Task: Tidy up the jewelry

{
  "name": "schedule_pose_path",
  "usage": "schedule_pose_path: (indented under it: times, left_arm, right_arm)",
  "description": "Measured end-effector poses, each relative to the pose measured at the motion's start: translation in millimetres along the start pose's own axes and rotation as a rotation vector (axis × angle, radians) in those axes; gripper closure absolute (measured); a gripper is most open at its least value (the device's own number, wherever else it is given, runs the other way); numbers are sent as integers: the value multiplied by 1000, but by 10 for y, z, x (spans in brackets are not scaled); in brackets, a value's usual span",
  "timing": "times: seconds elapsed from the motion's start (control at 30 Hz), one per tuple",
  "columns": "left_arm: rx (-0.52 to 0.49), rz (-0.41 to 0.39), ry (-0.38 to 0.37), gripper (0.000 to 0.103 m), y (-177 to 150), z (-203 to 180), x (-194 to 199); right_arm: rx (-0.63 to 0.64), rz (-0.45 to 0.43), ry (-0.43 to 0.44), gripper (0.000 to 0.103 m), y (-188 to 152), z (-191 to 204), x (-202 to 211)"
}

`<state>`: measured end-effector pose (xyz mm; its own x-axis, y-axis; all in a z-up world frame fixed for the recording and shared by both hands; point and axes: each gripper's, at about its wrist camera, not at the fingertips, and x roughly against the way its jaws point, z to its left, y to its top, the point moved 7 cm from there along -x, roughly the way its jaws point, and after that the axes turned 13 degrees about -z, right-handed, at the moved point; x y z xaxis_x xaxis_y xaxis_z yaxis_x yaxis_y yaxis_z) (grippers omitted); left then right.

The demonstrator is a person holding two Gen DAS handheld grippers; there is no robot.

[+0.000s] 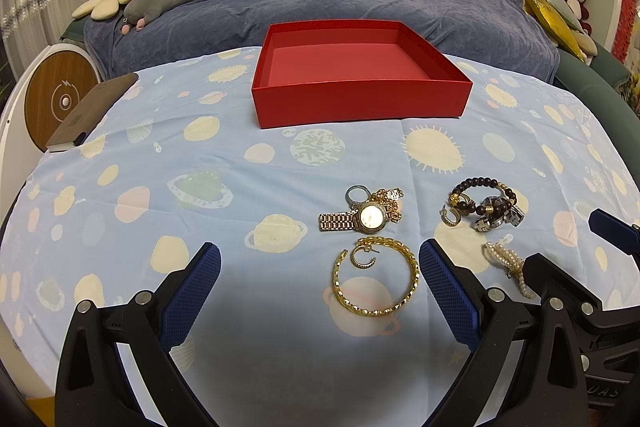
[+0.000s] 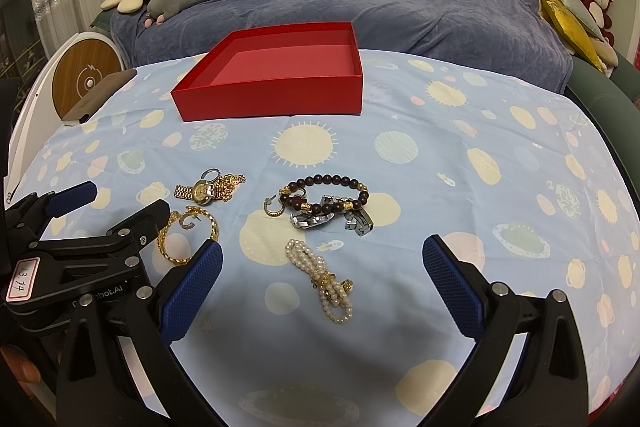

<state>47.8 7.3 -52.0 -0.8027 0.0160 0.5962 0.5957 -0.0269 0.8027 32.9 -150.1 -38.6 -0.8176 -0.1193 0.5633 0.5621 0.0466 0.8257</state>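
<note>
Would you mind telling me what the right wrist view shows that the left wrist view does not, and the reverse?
Only the right wrist view: the whole pearl bracelet, a white label reading 13.14 on the left tongs, and a thumb.

Only the left wrist view: the gold bangle unobstructed, with a hoop earring inside it.

Both: the empty red box, gold watch, bead bracelet, and the open right tongs.
</note>
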Motion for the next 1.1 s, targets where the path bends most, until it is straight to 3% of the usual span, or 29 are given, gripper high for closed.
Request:
schedule_pose_path:
  times: [1.1]
  left_arm:
    - [12,18,-5,6,-100,-32,-16]
  right_arm:
    - [18,2,9,5,-111,73,20]
